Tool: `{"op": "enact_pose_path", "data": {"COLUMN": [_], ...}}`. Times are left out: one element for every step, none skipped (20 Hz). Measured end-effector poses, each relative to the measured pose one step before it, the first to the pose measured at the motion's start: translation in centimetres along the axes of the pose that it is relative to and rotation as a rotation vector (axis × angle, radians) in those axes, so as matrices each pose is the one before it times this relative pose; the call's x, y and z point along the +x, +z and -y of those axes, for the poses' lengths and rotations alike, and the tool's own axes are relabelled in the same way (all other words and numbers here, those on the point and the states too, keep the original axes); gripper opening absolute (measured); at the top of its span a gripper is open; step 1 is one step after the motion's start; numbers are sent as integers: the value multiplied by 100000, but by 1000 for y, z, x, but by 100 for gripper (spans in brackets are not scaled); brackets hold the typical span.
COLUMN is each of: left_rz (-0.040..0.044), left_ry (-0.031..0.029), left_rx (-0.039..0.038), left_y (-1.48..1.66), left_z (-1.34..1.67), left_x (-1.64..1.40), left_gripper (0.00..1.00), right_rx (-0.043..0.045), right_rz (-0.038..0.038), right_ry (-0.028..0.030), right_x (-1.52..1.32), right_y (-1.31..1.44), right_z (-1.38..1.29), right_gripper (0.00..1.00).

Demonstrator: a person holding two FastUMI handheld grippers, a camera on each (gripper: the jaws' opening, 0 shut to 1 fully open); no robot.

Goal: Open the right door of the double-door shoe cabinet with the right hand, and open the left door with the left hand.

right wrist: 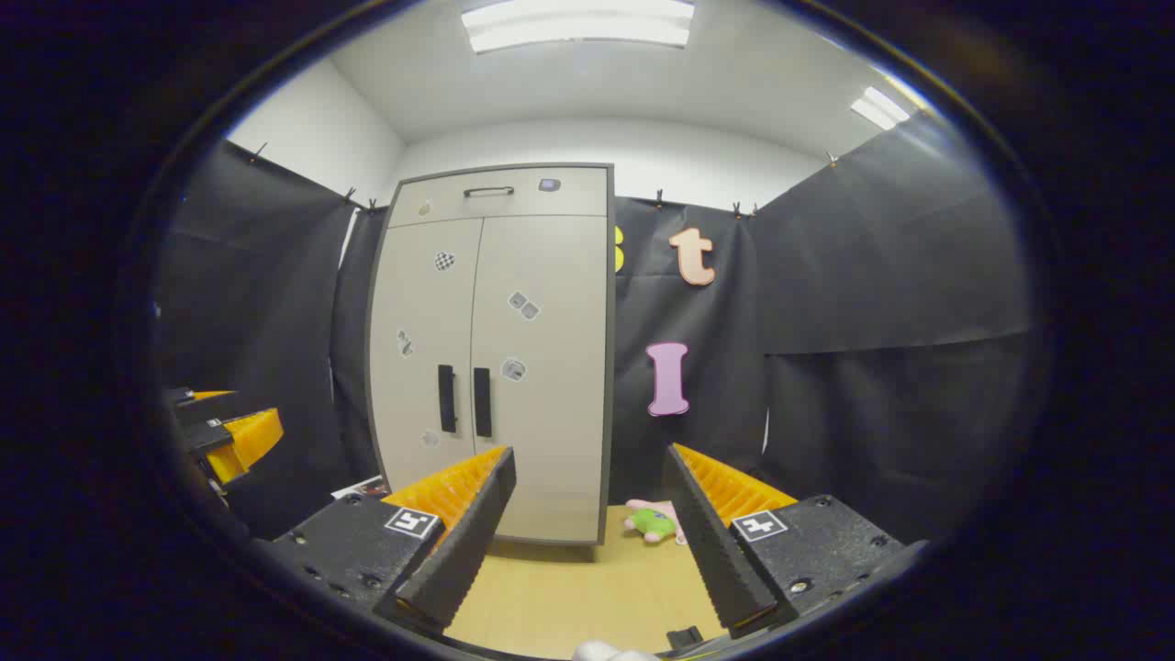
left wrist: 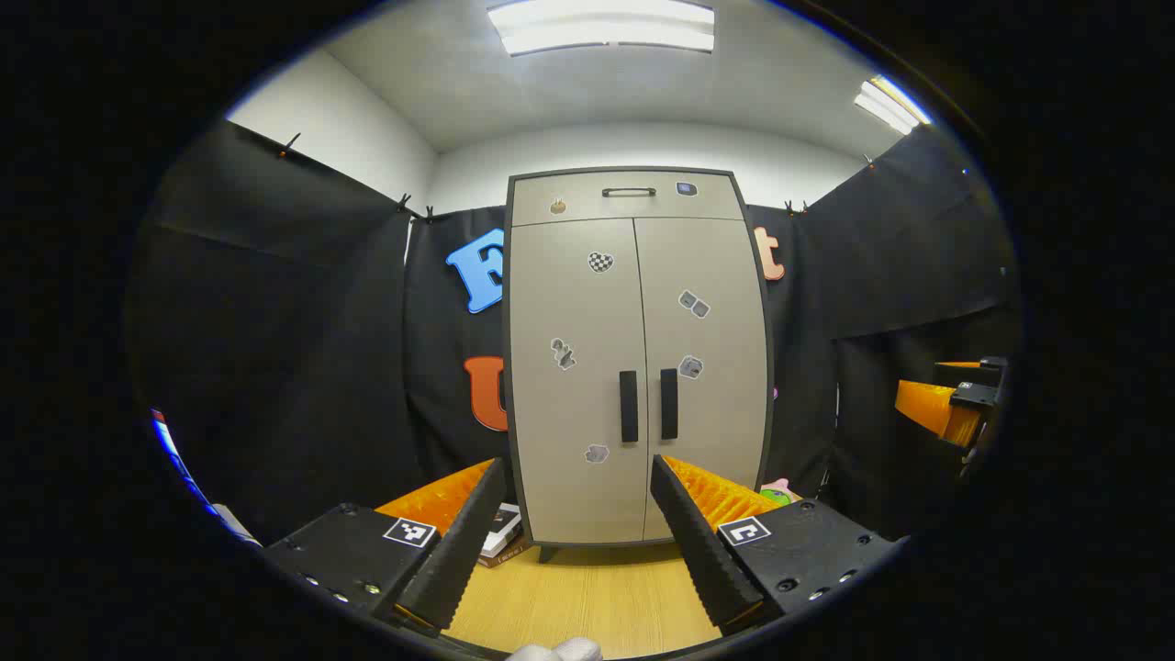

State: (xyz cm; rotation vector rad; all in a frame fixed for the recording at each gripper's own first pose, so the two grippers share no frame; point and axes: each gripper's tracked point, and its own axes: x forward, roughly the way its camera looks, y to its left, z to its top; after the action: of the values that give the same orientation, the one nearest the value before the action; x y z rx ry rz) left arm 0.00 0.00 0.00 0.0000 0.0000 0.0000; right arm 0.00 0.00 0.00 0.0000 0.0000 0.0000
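Note:
The beige double-door shoe cabinet (left wrist: 587,349) stands straight ahead in the left gripper view, both doors shut. Two dark vertical handles sit side by side at the seam: the left door's handle (left wrist: 629,406) and the right door's handle (left wrist: 668,404). My left gripper (left wrist: 576,468) is open, some way in front of the doors, holding nothing. In the right gripper view the cabinet (right wrist: 542,367) lies left of centre, with its right handle (right wrist: 482,401). My right gripper (right wrist: 588,454) is open and empty, aimed past the cabinet's right edge. Each gripper appears at the other view's edge: right gripper (left wrist: 955,404), left gripper (right wrist: 225,436).
A drawer with a handle (left wrist: 629,192) tops the cabinet. A green and pink plush toy (right wrist: 654,521) lies on the wooden floor (right wrist: 569,588) by the cabinet's right foot. A book-like item (left wrist: 503,532) lies at its left foot. Black cloth walls close in all around.

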Motion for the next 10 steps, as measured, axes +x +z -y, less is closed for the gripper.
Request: {"op": "enact_pose_path", "data": {"left_rz": [-295,-109,32,-46,-89,42,-39,-138,-188,206], "left_ry": [-108,-64,-296,73,-200,-104,-115,146,143,-2], "left_rx": [111,-287,-377,-136,-57,-59,-16,-70,-33,-12], "left_y": [-38,-113,45,-22,-38,92,-19,-54,-58,28], "left_z": [27,-62,30,-14,38,-46,-41,-33,-76,-22], "left_x": [32,9,52,90,-8,5,-25,-5,0,19], "left_gripper": [95,95,95,96,96,95,96,95,95,95], "right_rx": [-159,-98,-310,-128,561,617,162,-172,-171,-425], "right_rz": [8,150,-202,-469,84,71,99,-3,230,46], "right_ry": [-228,-61,-125,-331,311,-150,-85,-147,-197,149], "right_x": [-35,-47,22,-78,-44,72,-21,3,-84,56], "right_y": [56,50,-42,-211,26,30,67,9,134,-61], "right_z": [73,81,-51,97,-62,-55,32,78,57,-166], "right_gripper": [100,100,100,100,100,100,100,100,100,100]}}
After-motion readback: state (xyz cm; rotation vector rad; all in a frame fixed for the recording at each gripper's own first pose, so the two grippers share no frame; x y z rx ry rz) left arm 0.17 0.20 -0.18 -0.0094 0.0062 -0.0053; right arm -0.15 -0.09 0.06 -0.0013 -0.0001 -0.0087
